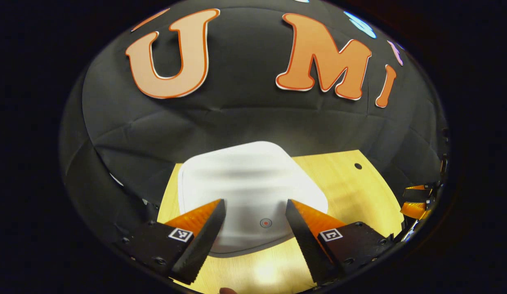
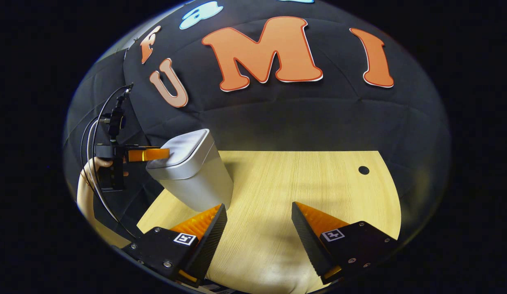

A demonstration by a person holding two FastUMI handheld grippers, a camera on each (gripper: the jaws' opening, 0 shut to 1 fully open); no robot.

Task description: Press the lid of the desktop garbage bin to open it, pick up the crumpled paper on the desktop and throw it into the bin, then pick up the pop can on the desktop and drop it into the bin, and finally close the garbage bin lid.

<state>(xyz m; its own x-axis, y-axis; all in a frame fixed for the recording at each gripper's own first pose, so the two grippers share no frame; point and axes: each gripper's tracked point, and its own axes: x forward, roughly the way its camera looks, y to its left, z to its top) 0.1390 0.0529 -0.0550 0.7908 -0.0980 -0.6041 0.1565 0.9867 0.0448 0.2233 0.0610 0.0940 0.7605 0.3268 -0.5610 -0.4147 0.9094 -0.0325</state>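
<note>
Our left hand-held gripper [image 1: 255, 212] is spread wide and grips nothing. Right under and ahead of it sits the white bin [image 1: 253, 192] with its lid [image 1: 249, 175] shut, on the wooden desk [image 1: 359, 192]. Our right hand-held gripper [image 2: 259, 216] is spread wide too, holding nothing, above bare desk [image 2: 298, 183]. The bin [image 2: 194, 171] stands off to its left, and a hand [image 2: 94, 165] holds the left hand-held gripper [image 2: 149, 154] at the lid [image 2: 184, 149].

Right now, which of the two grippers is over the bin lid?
The left gripper: its open fingers straddle the white bin lid. The right gripper hangs open over bare wooden tabletop, beside the bin.
</note>
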